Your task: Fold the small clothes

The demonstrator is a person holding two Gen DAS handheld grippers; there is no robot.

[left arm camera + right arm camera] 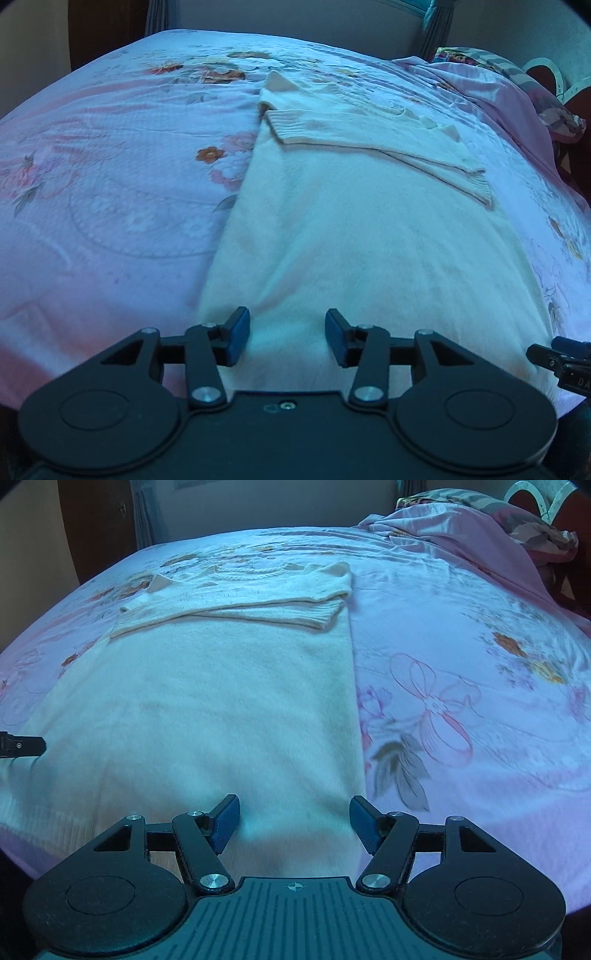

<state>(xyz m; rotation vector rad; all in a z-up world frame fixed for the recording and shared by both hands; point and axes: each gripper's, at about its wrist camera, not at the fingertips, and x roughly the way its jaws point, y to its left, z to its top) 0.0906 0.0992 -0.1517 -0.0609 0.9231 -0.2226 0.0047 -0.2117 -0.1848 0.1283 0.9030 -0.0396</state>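
Both grippers hover over the sweater's near hem, bottom center of each frame. Left gripper is parted with nothing pinched, right gripper wider, empty too. Sleeves sit folded across up top on the bedspread.

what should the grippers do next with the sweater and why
Probably lower both and pinch the near hem. The sweater lies flat on the bed with both sleeves already folded across its far part. The left gripper and right gripper hang open over its near corners, holding nothing.
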